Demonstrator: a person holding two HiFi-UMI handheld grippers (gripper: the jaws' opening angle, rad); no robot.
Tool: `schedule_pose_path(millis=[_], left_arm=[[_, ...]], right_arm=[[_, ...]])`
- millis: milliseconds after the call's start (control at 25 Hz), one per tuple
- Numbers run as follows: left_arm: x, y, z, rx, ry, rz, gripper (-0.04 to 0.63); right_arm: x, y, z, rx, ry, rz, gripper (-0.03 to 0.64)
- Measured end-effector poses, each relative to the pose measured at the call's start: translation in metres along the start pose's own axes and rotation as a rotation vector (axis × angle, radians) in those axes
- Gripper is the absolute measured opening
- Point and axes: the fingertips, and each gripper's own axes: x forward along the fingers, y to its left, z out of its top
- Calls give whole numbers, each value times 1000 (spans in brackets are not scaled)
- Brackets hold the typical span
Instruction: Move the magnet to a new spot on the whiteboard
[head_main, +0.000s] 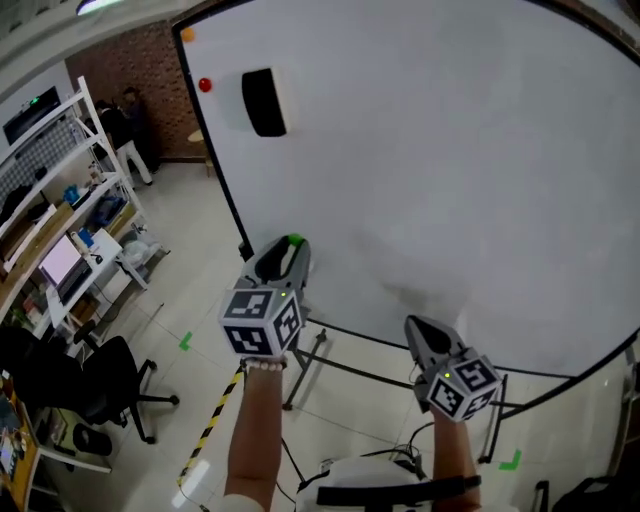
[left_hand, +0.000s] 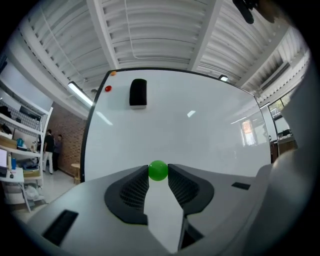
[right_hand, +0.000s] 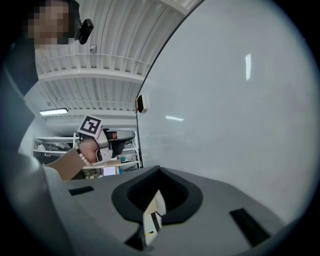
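Magnet (left_hand: 158, 170) clamped only at tips of left gripper (left_hand: 158, 175) may slip before reaching whiteboard (left_hand: 200, 130); right gripper (right_hand: 159, 170) jaws together, empty.

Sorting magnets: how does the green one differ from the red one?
The green magnet is pinched in the left tongs; the red magnet sticks to the whiteboard. The green magnet is by the board's lower left edge, the red magnet near its top left, beside the black eraser. Both are small and round.

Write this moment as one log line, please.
left gripper: shut on green magnet | right gripper: shut, empty | whiteboard: red magnet, eraser top-left
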Motion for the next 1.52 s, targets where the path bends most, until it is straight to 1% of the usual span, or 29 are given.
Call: schedule_pose_path(millis=[200, 320, 520, 800, 1120, 1360, 1440, 1520], left_arm=[[35, -8, 33, 86, -13, -12, 121], [51, -11, 45, 136, -9, -8, 121], [75, -12, 40, 175, 23, 3, 121], [83, -18, 42, 224, 43, 26, 121], [91, -19, 40, 233, 47, 31, 121], [93, -16, 48, 227, 42, 34, 123], [87, -17, 49, 223, 34, 45, 129], [70, -23, 48, 199, 22, 51, 149]], right_arm=[[-16, -19, 2, 13, -17, -60, 9], [-24, -28, 3, 19, -23, -84, 9], [-29, -41, 1, 20, -32, -101, 9], [-38, -45, 3, 24, -32, -107, 9], [-38, -48, 0, 22, -26, -99, 9], [-31, -48, 11, 19, -19, -79, 9], [-31, -46, 13, 16, -18, -63, 9], [-37, -44, 16, 13, -18, -41, 9]])
